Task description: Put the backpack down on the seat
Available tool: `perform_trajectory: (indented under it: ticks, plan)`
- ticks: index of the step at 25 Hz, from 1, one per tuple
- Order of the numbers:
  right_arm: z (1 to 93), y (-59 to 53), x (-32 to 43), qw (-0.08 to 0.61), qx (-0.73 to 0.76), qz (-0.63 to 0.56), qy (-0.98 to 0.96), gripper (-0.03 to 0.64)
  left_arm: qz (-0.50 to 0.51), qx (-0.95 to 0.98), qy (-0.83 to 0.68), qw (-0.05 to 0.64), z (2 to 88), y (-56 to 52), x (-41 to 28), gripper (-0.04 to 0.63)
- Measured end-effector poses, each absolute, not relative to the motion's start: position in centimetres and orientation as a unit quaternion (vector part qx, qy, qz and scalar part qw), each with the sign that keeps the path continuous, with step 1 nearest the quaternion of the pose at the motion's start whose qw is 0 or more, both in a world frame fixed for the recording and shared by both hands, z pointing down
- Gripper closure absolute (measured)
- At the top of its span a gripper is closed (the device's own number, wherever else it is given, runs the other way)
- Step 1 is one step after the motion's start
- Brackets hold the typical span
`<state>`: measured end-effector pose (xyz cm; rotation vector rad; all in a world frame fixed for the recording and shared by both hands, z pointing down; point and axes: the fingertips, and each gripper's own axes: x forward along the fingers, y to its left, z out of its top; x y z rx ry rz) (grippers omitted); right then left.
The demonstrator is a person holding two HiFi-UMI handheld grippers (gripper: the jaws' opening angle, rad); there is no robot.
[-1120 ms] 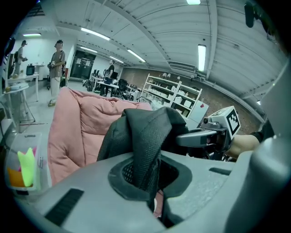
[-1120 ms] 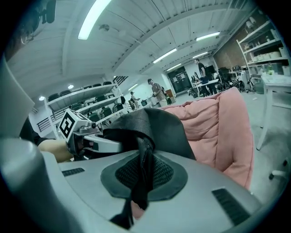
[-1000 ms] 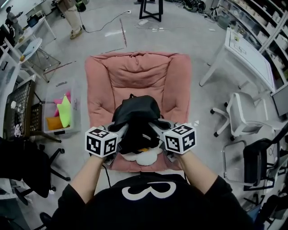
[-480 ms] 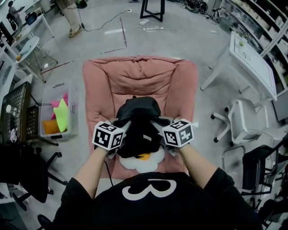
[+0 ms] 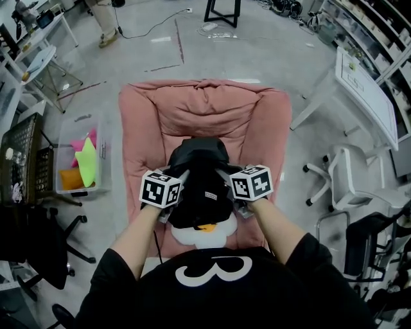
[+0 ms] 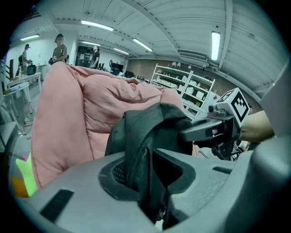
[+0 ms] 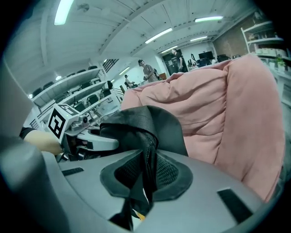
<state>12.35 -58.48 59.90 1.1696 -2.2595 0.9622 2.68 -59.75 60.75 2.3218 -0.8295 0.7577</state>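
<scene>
A black backpack point(image 5: 199, 186) with a white and orange front point(image 5: 204, 232) rests on the front part of the pink cushioned seat point(image 5: 205, 112). My left gripper point(image 5: 180, 176) is at its left side and my right gripper point(image 5: 225, 175) at its right. In the left gripper view a black strap point(image 6: 141, 136) runs between the left gripper's point(image 6: 150, 182) jaws, which are opening; a gap shows beside the strap. In the right gripper view the right gripper point(image 7: 145, 182) pinches a mesh strap point(image 7: 148, 136) between its pads, and its jaws are starting to open.
A clear bin of coloured things point(image 5: 80, 160) stands left of the seat, with a black chair point(image 5: 38, 238) nearer me. A white table point(image 5: 359, 83) and a white office chair point(image 5: 350, 180) stand to the right. A black stool point(image 5: 221, 9) is beyond the seat.
Both grippers have moved forward with the backpack and drawn a little closer together. The backpack now lies further onto the seat cushion.
</scene>
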Motion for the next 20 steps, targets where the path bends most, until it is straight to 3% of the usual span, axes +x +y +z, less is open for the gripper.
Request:
perform_trajectory:
  ticks: [4, 6, 11, 20]
  plan:
    - [60.1, -59.1, 13.1, 0.21, 0.448, 0.336, -0.801, 0.505, 0.291, 0.851, -0.316, 0.302, 62.2, -59.9, 1.5, 0.373]
    - [60.0, -59.0, 13.6, 0.208, 0.458, 0.331, -0.798, 0.456, 0.288, 0.847, -0.324, 0.308, 62.4, -59.8, 0.8, 0.337]
    - [59.2, -58.2, 15.4, 0.224, 0.502, 0.305, -0.777, 0.371, 0.268, 0.844, -0.332, 0.326, 61.4, -58.8, -1.0, 0.315]
    - [54.7, -52.1, 14.1, 0.186, 0.491, 0.312, -0.792, 0.37, 0.252, 0.848, -0.33, 0.33, 57.1, -54.2, -2.8, 0.316]
